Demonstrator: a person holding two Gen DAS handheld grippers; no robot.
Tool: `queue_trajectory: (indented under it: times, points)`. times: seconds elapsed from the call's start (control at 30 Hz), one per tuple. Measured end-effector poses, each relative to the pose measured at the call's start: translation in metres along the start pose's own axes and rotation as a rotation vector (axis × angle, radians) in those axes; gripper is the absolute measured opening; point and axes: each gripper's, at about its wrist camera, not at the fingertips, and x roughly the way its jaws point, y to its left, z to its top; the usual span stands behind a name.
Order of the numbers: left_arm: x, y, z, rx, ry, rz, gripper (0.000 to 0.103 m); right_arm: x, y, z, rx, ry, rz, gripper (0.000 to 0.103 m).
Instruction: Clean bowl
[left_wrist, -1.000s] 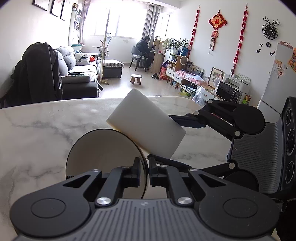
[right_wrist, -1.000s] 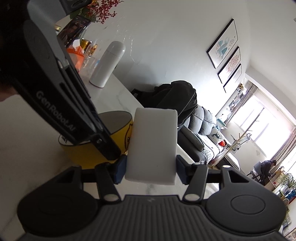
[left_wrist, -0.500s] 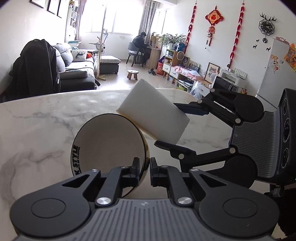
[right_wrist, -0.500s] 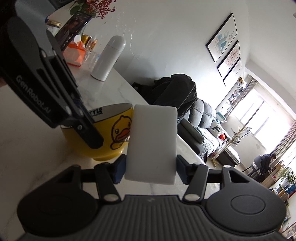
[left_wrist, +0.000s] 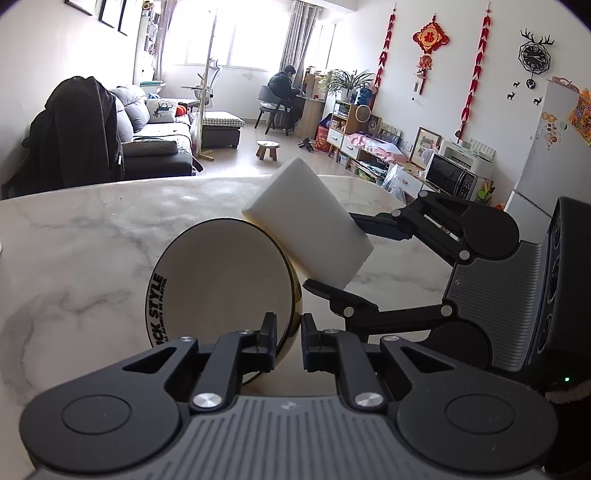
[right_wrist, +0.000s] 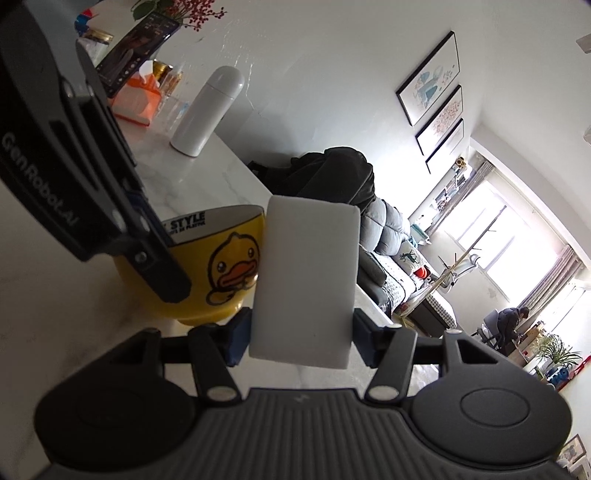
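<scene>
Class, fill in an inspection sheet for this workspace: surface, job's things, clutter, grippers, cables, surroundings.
Surface: marble table.
Job's things: yellow duck bowl tilted; white sponge beside its rim.
Clutter: white flask, orange tissue box.
Grippers: left gripper shut on the bowl's rim; right gripper shut on the sponge.
Cables: nothing seen.
Surroundings: grey sofa, seated person.

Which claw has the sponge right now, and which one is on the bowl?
The right claw grips the white sponge between its pads. The left claw is pinched shut on the rim of the yellow duck bowl.
</scene>
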Motion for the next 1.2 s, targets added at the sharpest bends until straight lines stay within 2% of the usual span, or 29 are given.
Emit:
queue_trajectory:
  times: [0.4, 0.7, 1.2]
  points:
    - [0.001, -0.001, -0.002, -0.002, -0.006, 0.005, 0.013, -0.006, 0.004, -0.009, 0.042, -0.016, -0.021, 0.057]
    - [0.001, -0.003, -0.002, -0.002, -0.006, 0.007, 0.013, -0.015, 0.013, -0.006, -0.036, -0.082, -0.135, 0.059]
    - [0.003, 0.0, -0.001, -0.003, 0.0, 0.008, 0.013, -0.011, 0.023, -0.01, -0.044, -0.058, -0.113, 0.058]
